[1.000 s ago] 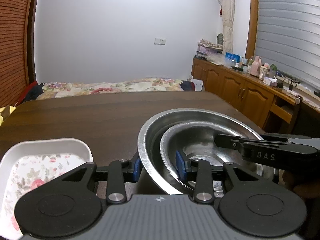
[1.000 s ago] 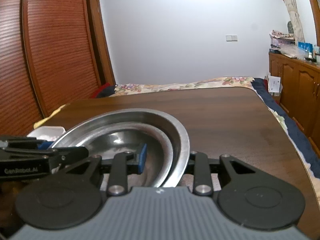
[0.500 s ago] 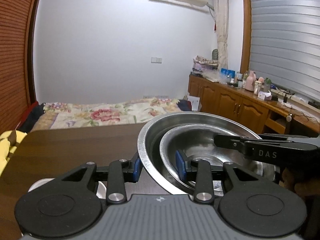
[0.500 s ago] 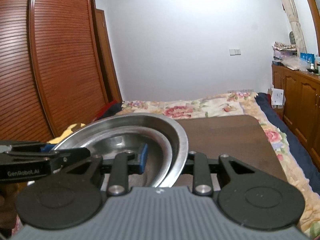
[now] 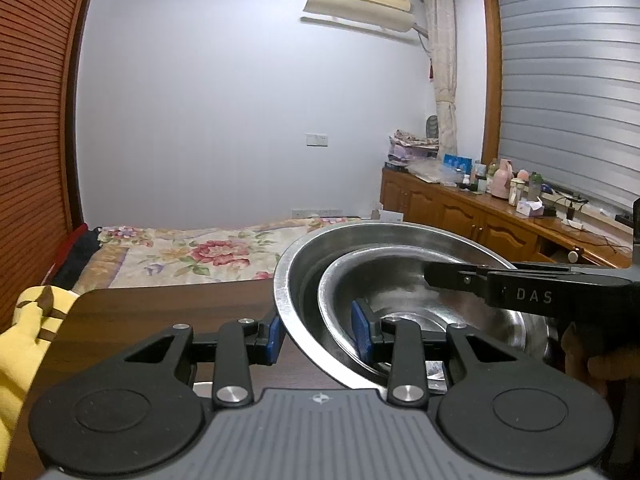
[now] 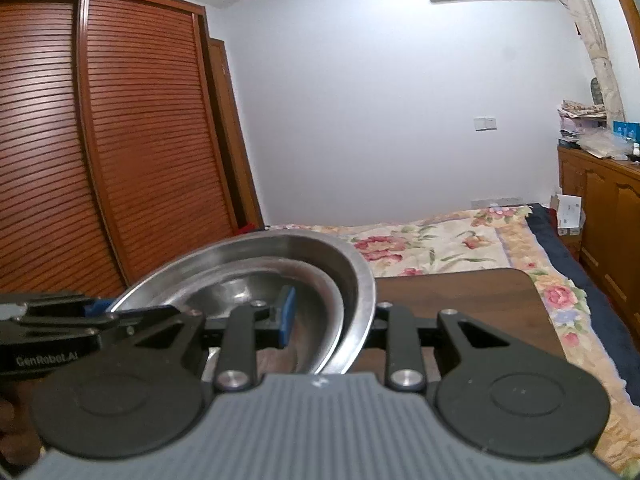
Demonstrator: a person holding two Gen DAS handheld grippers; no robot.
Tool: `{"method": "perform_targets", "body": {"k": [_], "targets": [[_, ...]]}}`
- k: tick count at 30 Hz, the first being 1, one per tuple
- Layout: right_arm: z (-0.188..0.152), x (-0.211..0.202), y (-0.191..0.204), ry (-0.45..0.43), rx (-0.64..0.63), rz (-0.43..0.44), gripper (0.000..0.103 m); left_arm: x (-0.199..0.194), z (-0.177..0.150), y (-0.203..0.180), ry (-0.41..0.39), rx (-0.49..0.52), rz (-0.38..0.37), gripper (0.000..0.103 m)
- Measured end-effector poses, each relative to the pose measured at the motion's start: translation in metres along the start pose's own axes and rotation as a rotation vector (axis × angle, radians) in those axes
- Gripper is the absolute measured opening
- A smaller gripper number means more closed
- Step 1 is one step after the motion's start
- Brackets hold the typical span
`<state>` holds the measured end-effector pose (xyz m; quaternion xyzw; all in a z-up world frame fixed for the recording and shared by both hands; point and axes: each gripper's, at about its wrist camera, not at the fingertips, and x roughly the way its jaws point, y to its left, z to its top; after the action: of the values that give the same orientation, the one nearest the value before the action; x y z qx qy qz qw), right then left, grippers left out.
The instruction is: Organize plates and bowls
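Two steel bowls are nested, a small bowl [image 5: 400, 280] inside a large bowl [image 5: 304, 260], and both hang in the air above the dark wooden table [image 5: 160, 312]. My left gripper [image 5: 318, 336] is shut on their near-left rims, one blue pad outside the large bowl and one inside the small one. My right gripper [image 6: 332, 320] is shut on the opposite rims of the large bowl [image 6: 260, 248] and small bowl [image 6: 240, 292]; its outer pad is hidden behind the wall. Each gripper shows in the other's view: the right gripper [image 5: 432, 276] and the left gripper [image 6: 100, 312].
A bed with a floral cover [image 5: 192, 248] lies past the table's far edge. A yellow cloth [image 5: 24, 320] sits at the left. A wooden cabinet [image 5: 480, 220] crowded with bottles runs along the right wall, and a slatted wardrobe [image 6: 100, 160] stands on the left.
Both grippers have risen with the nested bowls still clamped. The table has dropped low in both views and the white floral dish has gone out of sight.
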<state>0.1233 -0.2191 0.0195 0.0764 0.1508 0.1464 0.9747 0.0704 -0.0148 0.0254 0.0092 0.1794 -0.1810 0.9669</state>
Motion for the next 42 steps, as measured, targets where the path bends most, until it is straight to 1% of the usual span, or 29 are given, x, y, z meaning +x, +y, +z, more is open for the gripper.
{"method": "perform_targets", "body": {"k": [10, 14, 20, 33, 42], "targets": [[0.001, 0.009, 0.027, 0.020, -0.028, 0.055, 0.030, -0.018, -0.002, 0.031, -0.006, -0.031, 0.046, 0.037], [-0.002, 0.016, 0.040, 0.041, -0.043, 0.075, 0.030, -0.023, -0.006, 0.046, -0.004, -0.054, 0.066, 0.037], [-0.010, 0.026, 0.055, 0.085, -0.065, 0.097, 0.030, -0.025, -0.015, 0.066, 0.015, -0.082, 0.084, 0.037], [-0.023, 0.046, 0.091, 0.152, -0.115, 0.133, 0.030, -0.030, -0.032, 0.100, 0.041, -0.126, 0.134, 0.037], [-0.039, 0.065, 0.107, 0.208, -0.143, 0.154, 0.030, -0.024, -0.052, 0.121, 0.091, -0.163, 0.168, 0.037]]}}
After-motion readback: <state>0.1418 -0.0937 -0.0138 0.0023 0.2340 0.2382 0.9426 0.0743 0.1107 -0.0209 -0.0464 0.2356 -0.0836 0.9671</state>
